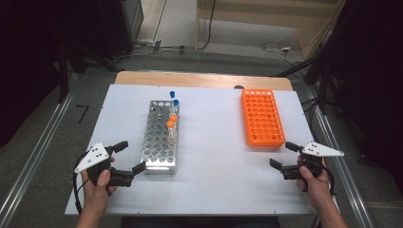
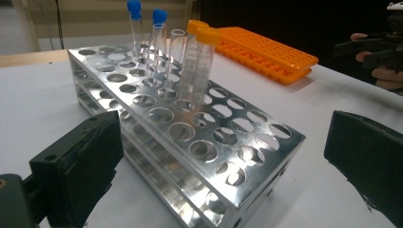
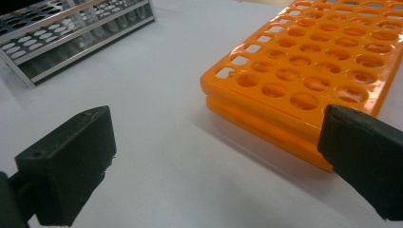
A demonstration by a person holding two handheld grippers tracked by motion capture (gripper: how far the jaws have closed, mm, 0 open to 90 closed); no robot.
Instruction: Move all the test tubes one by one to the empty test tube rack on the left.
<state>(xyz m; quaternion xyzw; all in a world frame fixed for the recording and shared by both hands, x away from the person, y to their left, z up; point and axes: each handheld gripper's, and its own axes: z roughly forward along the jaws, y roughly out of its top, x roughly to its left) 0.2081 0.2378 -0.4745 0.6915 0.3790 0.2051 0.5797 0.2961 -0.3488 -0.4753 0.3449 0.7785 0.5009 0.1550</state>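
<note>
A shiny metal tube rack (image 1: 158, 142) stands left of centre on the white table (image 1: 214, 142). Near its far right corner it holds two blue-capped tubes (image 1: 174, 98) and two orange-capped tubes (image 1: 172, 120). In the left gripper view the blue-capped tubes (image 2: 134, 19), the orange-capped tubes (image 2: 203, 42) and one uncapped clear tube (image 2: 177, 45) stand upright. An empty orange rack (image 1: 262, 117) lies to the right. My left gripper (image 1: 130, 156) is open at the metal rack's near left corner. My right gripper (image 1: 283, 155) is open just in front of the orange rack (image 3: 323, 61). Both hold nothing.
The white sheet ends near the hands at the front edge, with a wooden strip (image 1: 199, 79) at the far edge. Bare table lies between the two racks. Metal rails (image 1: 38, 156) run along both sides, and cables lie on the floor beyond.
</note>
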